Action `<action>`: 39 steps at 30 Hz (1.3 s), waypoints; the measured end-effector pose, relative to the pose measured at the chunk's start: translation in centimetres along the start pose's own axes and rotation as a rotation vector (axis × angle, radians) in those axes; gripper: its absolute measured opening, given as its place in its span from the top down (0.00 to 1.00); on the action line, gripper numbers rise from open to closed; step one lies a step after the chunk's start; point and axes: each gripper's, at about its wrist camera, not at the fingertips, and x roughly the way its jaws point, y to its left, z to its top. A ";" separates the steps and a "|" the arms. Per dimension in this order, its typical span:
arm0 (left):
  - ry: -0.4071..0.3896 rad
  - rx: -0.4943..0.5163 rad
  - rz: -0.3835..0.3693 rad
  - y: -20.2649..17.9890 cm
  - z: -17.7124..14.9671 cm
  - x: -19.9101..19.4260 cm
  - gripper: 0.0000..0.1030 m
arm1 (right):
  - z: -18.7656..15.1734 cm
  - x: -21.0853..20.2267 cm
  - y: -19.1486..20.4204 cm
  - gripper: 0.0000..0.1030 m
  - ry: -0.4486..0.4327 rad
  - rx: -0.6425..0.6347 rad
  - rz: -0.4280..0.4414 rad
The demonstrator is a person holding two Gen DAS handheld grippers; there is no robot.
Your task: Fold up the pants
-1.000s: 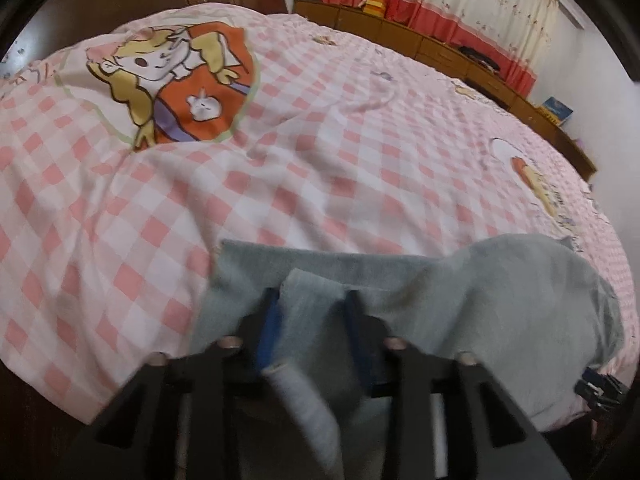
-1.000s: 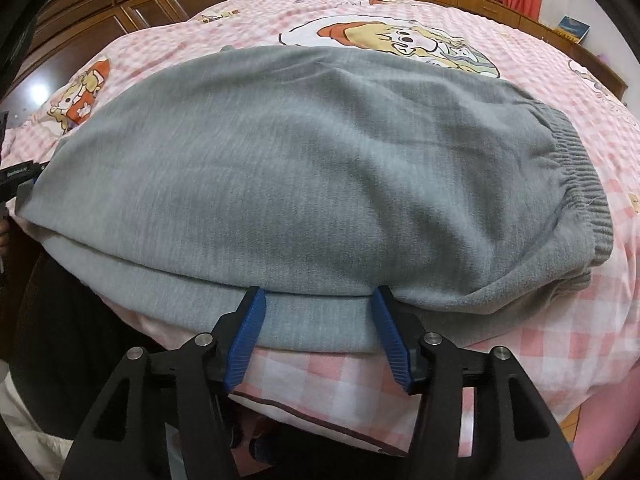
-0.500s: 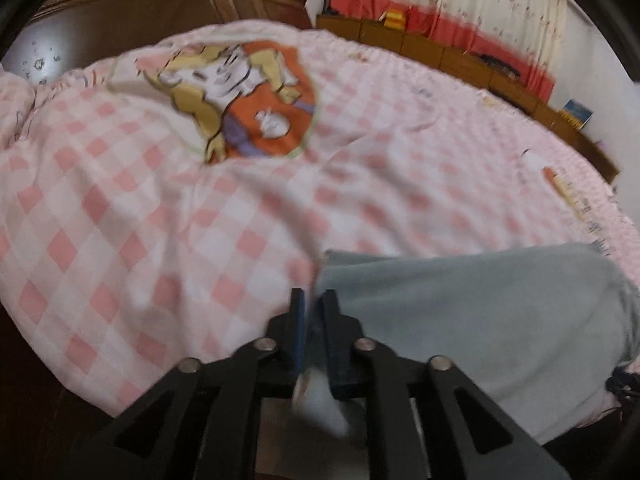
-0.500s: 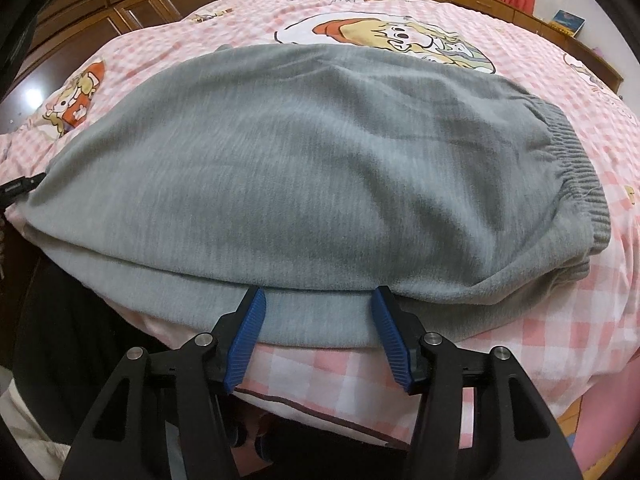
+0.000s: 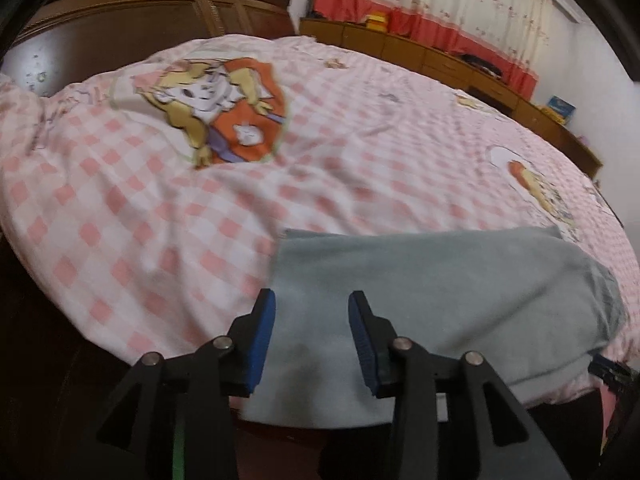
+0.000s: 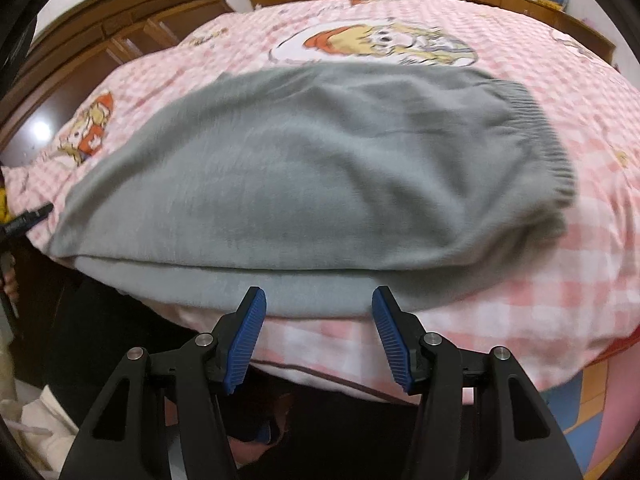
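Grey knit pants, folded, at the near edge of the pink checked bedspread (image 5: 168,220).

Left gripper (image 5: 311,312) gapes empty above the grey knit pants (image 6: 320,168); right gripper (image 6: 319,306) gapes empty just off their near hem. That hem overhangs the bedspread's edge, so a careless tug could drag the fold off.

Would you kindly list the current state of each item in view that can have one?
left gripper: open, holding nothing, above the folded end of the pants.
right gripper: open, holding nothing, at the near edge of the pants.
grey pants: folded over in layers, lying flat on the bed, waistband to the right.
checked bedsheet: spread over the bed, slightly wrinkled.
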 end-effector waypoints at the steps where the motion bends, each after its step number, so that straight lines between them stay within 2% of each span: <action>1: 0.016 0.016 0.004 -0.6 -0.2 0.5 0.62 | -0.1 -0.5 -0.7 0.45 -0.009 0.028 0.000; 4: 0.075 0.044 0.055 -1.6 -0.8 2.1 0.62 | -0.4 -1.8 -4.2 0.45 -0.049 0.203 0.066; 7: 0.114 0.030 0.053 -1.7 -1.2 3.3 0.62 | -0.6 -1.9 -7.2 0.45 -0.058 0.397 0.148; 9: 0.120 0.022 0.051 -1.6 -1.3 3.7 0.62 | -0.5 -1.8 -8.3 0.45 -0.076 0.465 0.201; 11: 0.124 0.017 0.044 -1.4 -1.3 3.9 0.62 | 0.0 -1.6 -8.2 0.45 -0.093 0.468 0.199; 16: 0.136 0.022 0.044 -1.3 -1.0 4.2 0.62 | 1.8 0.0 -7.5 0.45 -0.091 0.475 0.086; 18: 0.138 0.026 0.047 -1.4 -0.9 4.3 0.61 | 1.8 0.6 -8.4 0.46 -0.086 0.535 0.117; 19: 0.141 0.029 0.047 -1.4 -0.8 4.4 0.61 | 1.7 0.8 -8.8 0.55 -0.087 0.568 0.164; 20: 0.150 0.034 0.047 -1.3 -0.7 4.6 0.60 | 1.7 0.9 -9.1 0.70 -0.086 0.584 0.199; 21: 0.157 0.038 0.047 -1.3 -0.6 4.7 0.60 | 1.7 0.7 -9.3 0.77 -0.082 0.584 0.199; 22: 0.161 0.040 0.045 -1.2 -0.5 4.8 0.60 | 1.7 0.4 -9.4 0.89 -0.088 0.569 0.189; 25: 0.162 0.047 0.044 -1.2 -0.3 4.9 0.58 | 1.4 -1.5 -9.8 0.93 -0.125 0.528 0.232; 27: 0.164 0.055 0.044 -1.2 -0.1 5.1 0.56 | 1.4 -2.6 -10.3 0.94 -0.145 0.524 0.264; 30: 0.164 0.074 0.056 -1.2 0.1 5.3 0.53 | 1.1 -3.6 -11.1 0.95 -0.133 0.522 0.259; 34: 0.157 0.113 0.076 -1.3 0.0 5.5 0.46 | 0.8 -1.8 -11.4 0.95 -0.031 0.471 0.190; 37: 0.145 0.138 0.132 -1.2 0.1 5.7 0.24 | 0.8 0.7 -11.2 0.89 0.049 0.434 0.084; 38: 0.141 0.140 0.155 -1.1 0.1 5.9 0.20 | 0.8 1.3 -11.0 0.88 0.065 0.426 0.069; 39: 0.145 0.130 0.155 -0.8 0.2 5.9 0.20 | 0.8 1.1 -10.9 0.87 0.068 0.420 0.064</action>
